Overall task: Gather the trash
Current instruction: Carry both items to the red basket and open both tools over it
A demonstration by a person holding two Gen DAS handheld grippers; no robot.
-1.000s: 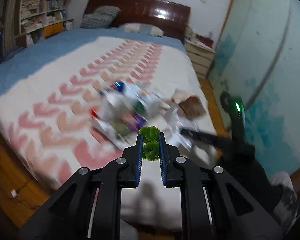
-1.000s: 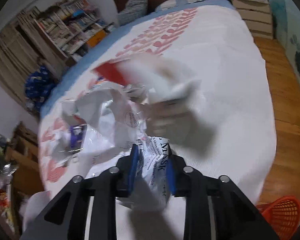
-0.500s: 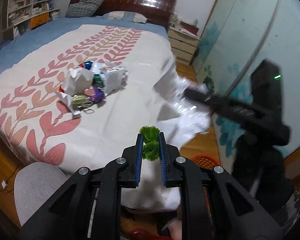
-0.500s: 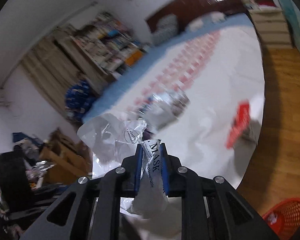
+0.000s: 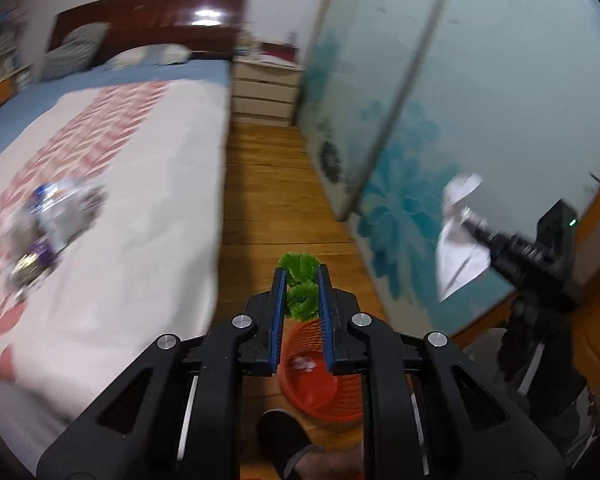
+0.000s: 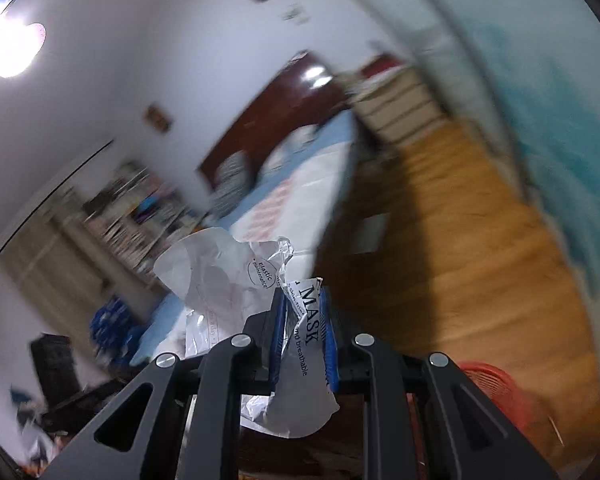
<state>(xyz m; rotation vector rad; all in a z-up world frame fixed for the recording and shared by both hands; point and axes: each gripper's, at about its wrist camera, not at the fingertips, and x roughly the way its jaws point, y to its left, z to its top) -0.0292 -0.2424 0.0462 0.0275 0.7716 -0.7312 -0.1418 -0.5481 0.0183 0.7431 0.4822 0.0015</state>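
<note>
My left gripper (image 5: pixel 300 274) is shut on a small green frilly piece (image 5: pixel 302 294) and hangs over a red plastic basket (image 5: pixel 320 384) on the wooden floor beside the bed. A little white scrap lies inside the basket. My right gripper (image 6: pixel 304 292) is shut on a crumpled white mask wrapper (image 6: pixel 228 276); the red basket (image 6: pixel 496 392) sits low to its right. In the left wrist view the right gripper (image 5: pixel 470 224) is up at the right, with the wrapper (image 5: pixel 458 248) hanging from it. A pile of mixed trash (image 5: pixel 48 224) lies blurred on the bed.
The bed (image 5: pixel 140 208) with its white and pink cover fills the left. A teal painted sliding door (image 5: pixel 440 120) walls in the right, and a nightstand (image 5: pixel 264 92) stands at the far end of the floor strip. A person's dark shoe (image 5: pixel 288 436) is beside the basket.
Both grippers have swung right, off the bed and over the floor strip, each keeping its piece. The basket has come into view under the left gripper, and the trash pile has slid to the left.
</note>
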